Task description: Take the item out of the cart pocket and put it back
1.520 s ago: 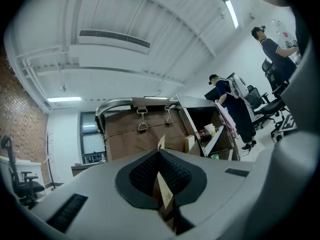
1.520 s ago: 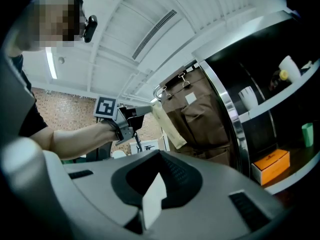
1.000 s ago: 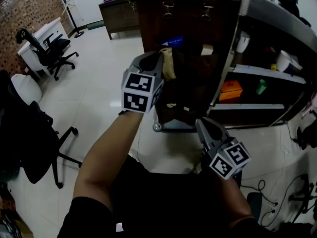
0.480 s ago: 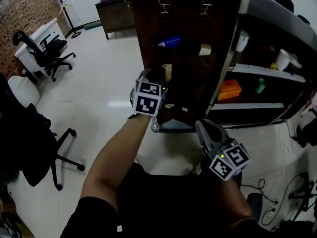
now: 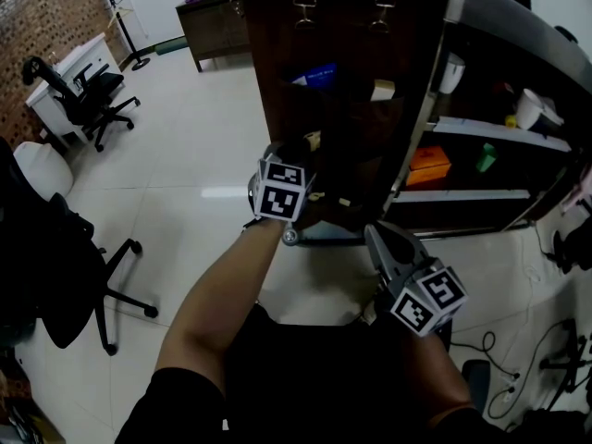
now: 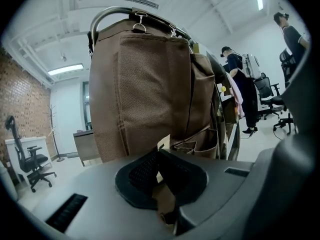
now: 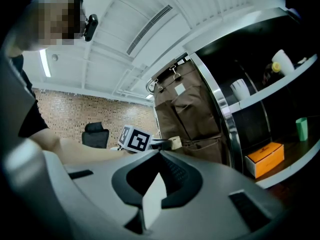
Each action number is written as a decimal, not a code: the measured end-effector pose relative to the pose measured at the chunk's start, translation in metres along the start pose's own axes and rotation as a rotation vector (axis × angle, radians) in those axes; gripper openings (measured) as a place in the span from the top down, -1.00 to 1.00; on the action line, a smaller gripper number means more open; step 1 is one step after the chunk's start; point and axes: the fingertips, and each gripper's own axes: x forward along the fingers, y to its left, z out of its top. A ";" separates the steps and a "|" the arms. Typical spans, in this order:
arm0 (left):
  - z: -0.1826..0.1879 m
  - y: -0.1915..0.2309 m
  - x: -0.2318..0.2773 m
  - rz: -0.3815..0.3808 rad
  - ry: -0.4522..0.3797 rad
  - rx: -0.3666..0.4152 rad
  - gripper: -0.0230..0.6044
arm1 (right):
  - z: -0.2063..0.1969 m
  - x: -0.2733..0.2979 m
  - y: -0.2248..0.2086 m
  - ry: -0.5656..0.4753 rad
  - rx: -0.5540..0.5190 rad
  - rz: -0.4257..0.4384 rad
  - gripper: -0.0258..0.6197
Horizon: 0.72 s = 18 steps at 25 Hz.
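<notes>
The left claw [image 5: 298, 151] is clenched on the item [image 6: 166, 196], a thin tan piece with a pale corner. The item is held just in front of the lower pockets [image 6: 204, 145] of the brown bag [image 6: 150, 84], which is hung by clips from the cart's rail [image 6: 107, 15]. Whether the item touches a pocket cannot be told. The right claw [image 5: 376, 233] is held lower and nearer the person, well apart from the bag. Its jaws are seen closed tip to tip, with nothing gripped. An orange box [image 5: 431, 167] and a green cup [image 5: 487, 161] are seen on the cart's shelves, to the right of the bag.
</notes>
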 end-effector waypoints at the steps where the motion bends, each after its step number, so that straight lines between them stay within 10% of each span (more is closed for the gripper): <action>1: 0.001 -0.001 0.000 -0.004 0.002 0.003 0.93 | 0.000 0.000 0.000 -0.001 0.001 0.001 0.88; 12: 0.005 -0.006 -0.006 -0.046 0.010 -0.046 0.66 | 0.003 -0.001 0.007 -0.009 -0.003 0.008 0.88; 18: 0.071 -0.005 -0.048 -0.061 -0.132 -0.093 0.69 | 0.008 -0.003 0.012 -0.019 -0.008 0.015 0.88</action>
